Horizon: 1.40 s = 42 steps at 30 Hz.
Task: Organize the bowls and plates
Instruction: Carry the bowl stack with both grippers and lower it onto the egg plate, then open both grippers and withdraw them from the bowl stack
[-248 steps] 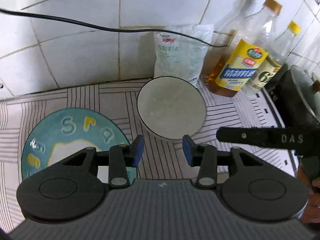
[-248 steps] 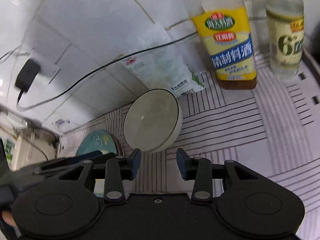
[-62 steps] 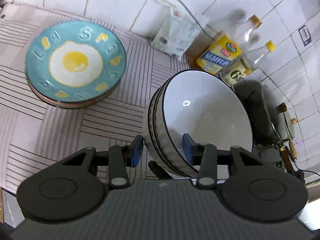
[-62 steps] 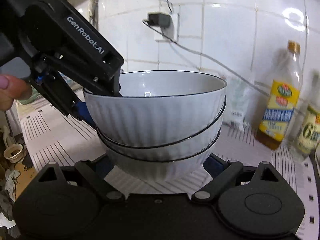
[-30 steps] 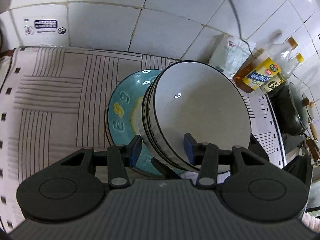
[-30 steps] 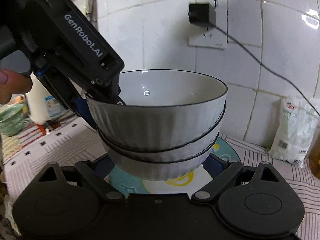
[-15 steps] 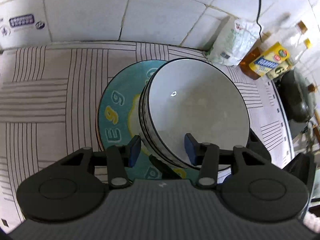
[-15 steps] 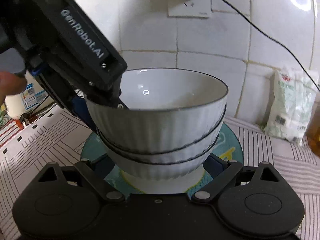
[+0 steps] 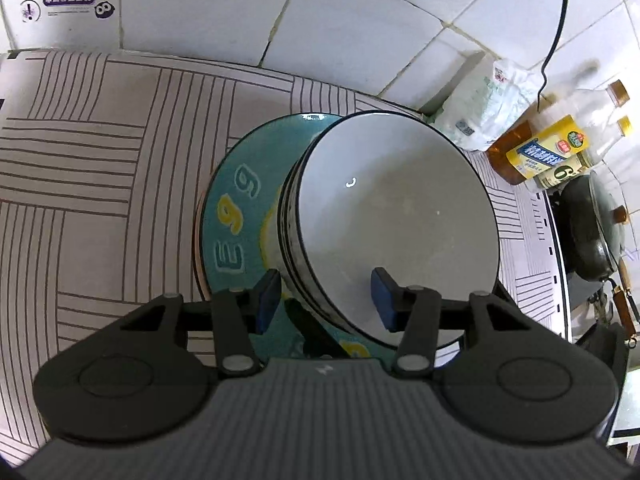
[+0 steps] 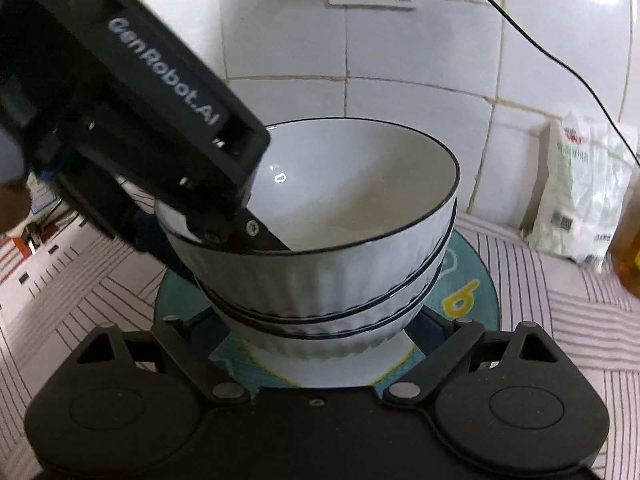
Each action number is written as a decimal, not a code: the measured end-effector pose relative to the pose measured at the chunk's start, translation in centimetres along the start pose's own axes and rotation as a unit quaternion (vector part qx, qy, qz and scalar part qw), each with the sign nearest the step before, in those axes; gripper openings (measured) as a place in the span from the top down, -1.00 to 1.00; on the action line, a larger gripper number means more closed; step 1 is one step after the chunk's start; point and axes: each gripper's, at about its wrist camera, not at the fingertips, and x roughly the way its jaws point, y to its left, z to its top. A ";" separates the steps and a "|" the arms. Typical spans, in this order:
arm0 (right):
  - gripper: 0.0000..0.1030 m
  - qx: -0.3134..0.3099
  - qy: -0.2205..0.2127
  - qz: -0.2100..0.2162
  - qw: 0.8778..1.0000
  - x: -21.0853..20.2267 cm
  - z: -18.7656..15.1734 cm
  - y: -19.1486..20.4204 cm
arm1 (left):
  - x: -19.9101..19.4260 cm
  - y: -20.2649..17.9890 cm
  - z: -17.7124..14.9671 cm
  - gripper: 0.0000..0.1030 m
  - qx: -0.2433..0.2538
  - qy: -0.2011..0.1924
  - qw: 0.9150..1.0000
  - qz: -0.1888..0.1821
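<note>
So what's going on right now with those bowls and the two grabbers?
Left tool straddles the bowl stack's rim, jaws opening. Right tool clasps the stack's base. Stack sits over the teal plate. Nothing in the way.

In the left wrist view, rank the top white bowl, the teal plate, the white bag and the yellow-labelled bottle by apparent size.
1. Top white bowl; nearer the camera, so possibly flattered.
2. Teal plate, partly hidden.
3. White bag and yellow-labelled bottle: alike.
</note>
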 end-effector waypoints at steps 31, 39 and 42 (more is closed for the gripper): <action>-0.90 0.040 0.023 -0.058 0.997 -21.1 3.6 -4.3 | -20.1 -10.4 -11.8 -0.77 0.029 -0.188 0.967 0.167; -0.90 0.099 0.014 -0.068 0.993 -27.0 3.8 -5.8 | -23.0 -12.2 -15.0 -0.92 0.032 -0.198 0.958 0.205; -0.90 0.098 0.024 -0.089 0.991 -28.5 3.5 -5.9 | -23.4 -12.6 -15.7 -0.92 0.035 -0.180 0.957 0.224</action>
